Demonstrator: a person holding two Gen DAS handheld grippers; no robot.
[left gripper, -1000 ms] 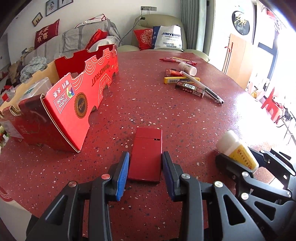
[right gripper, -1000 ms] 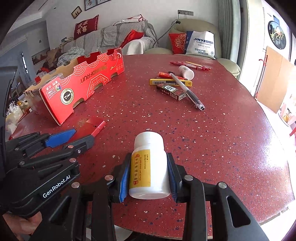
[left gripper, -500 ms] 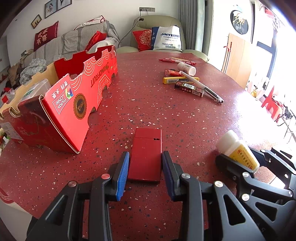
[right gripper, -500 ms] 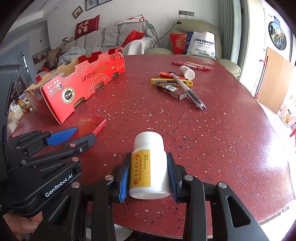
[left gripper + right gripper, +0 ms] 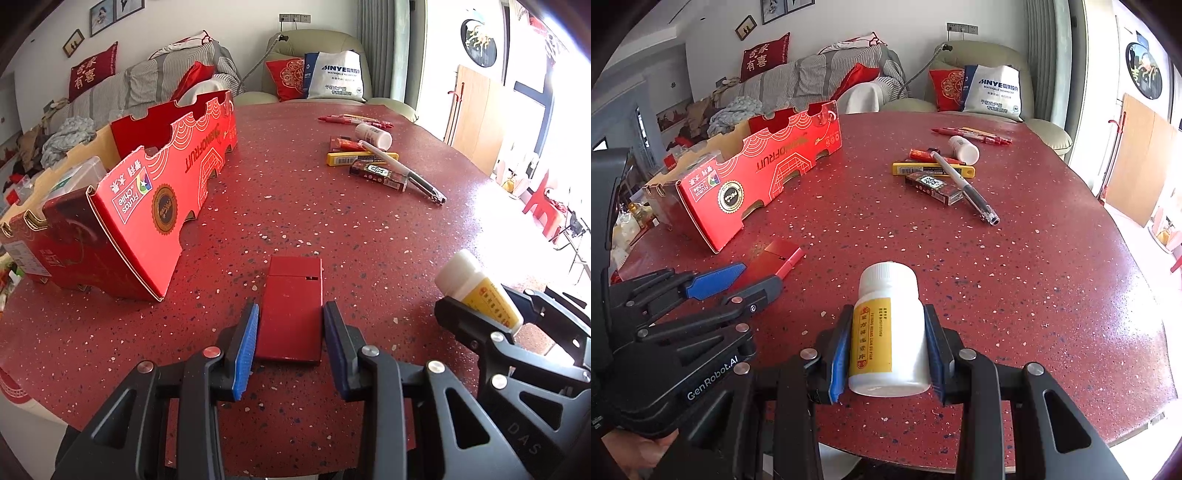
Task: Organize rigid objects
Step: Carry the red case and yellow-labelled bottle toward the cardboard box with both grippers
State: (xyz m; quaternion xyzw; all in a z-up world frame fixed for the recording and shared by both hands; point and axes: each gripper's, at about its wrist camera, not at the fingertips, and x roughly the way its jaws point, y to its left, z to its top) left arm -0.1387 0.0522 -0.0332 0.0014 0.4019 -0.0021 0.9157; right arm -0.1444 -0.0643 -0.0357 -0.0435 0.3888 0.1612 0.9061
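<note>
Open red carton (image 5: 155,206) stands along the table's (image 5: 295,206) left edge. Left gripper (image 5: 290,345) clamps a flat red box (image 5: 291,310) near the front edge. Right gripper (image 5: 886,350) clamps a white pill bottle (image 5: 888,328). Judged step: both items grasped; next, lift and carry them leftward into the carton.

Pretty clearly someone's living room at home: a sofa (image 5: 820,79) at the far side piled with a striped blanket and red cushions, a beige armchair (image 5: 982,62) holding a tote bag, framed pictures (image 5: 114,13) on the wall, and a red speckled table (image 5: 1015,280) up front.
</note>
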